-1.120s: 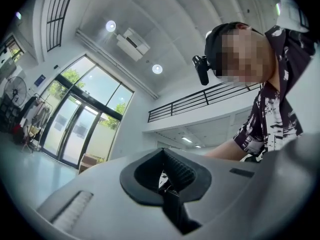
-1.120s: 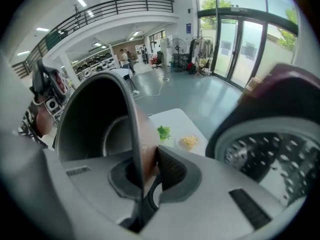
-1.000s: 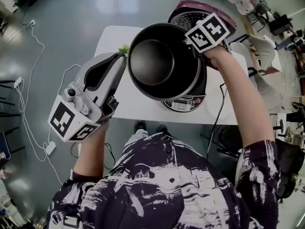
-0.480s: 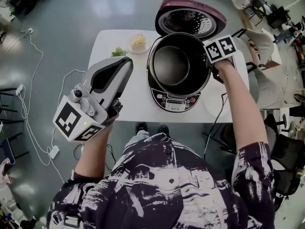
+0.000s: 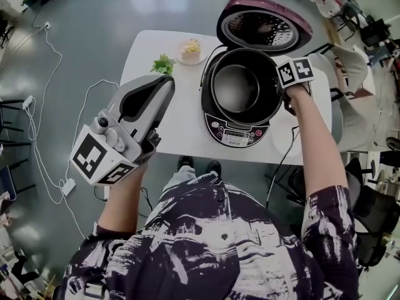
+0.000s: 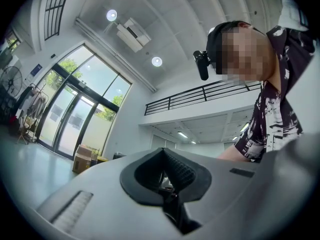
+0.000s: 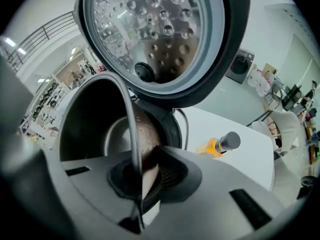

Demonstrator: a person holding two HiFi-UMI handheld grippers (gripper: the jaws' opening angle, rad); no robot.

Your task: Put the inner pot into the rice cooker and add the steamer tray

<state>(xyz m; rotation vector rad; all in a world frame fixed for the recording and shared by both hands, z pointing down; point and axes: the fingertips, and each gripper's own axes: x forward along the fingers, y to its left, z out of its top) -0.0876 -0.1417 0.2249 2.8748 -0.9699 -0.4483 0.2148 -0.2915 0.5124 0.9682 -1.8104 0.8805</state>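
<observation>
The dark inner pot (image 5: 235, 87) sits inside the rice cooker (image 5: 238, 132) on the white table. The cooker's maroon lid (image 5: 265, 22) stands open behind it. My right gripper (image 5: 280, 87) reaches down from the right and is shut on the pot's right rim. In the right gripper view the thin rim (image 7: 131, 134) runs between the pads of my right gripper (image 7: 141, 178), with the perforated lid plate (image 7: 150, 31) above. My left gripper (image 5: 152, 99) hangs shut and empty in the air left of the table; the left gripper view shows only ceiling and windows. I see no steamer tray for certain.
A small plate of food (image 5: 191, 49) and a green sprig (image 5: 164, 64) lie at the table's back left. An orange bottle with a grey cap (image 7: 220, 144) lies on the table beyond the cooker. Power cords (image 5: 44, 130) trail across the floor at the left.
The right gripper has carried the pot from high in front of the camera down into the cooker body. The left gripper has stayed about where it was.
</observation>
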